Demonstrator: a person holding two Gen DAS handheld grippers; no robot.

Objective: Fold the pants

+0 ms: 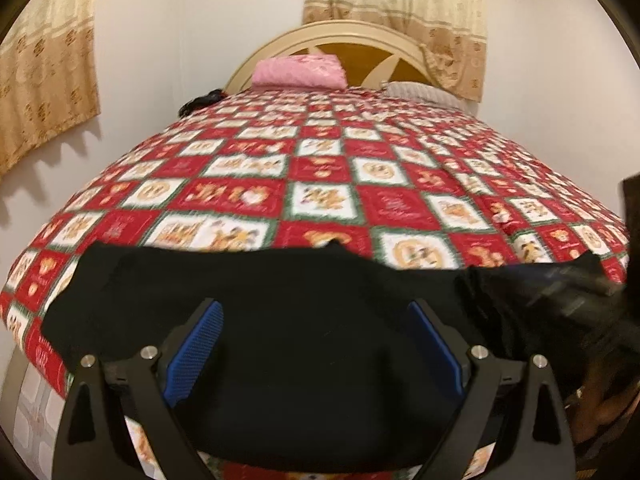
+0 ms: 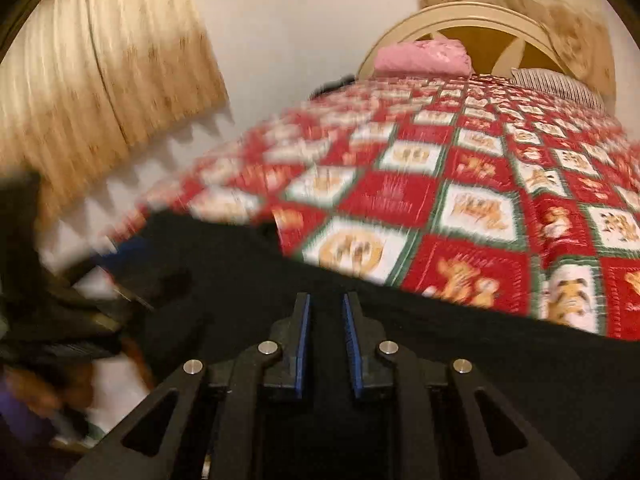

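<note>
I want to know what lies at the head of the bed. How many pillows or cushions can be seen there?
2: a pink pillow against the cream wooden headboard, left, and a striped whitish pillow at right. Others may be hidden.

Bare quilt [image 1: 320, 168] beyond pants [image 1: 280, 300]

bed: red/white/green patchwork quilt [image 1: 320, 184] | headboard [image 1: 340, 36] cream, arched, far end | pink pillow [image 1: 300, 72] against it | walls white | beige patterned curtains [image 1: 48, 80] left and behind headboard | warm indoor light
</note>
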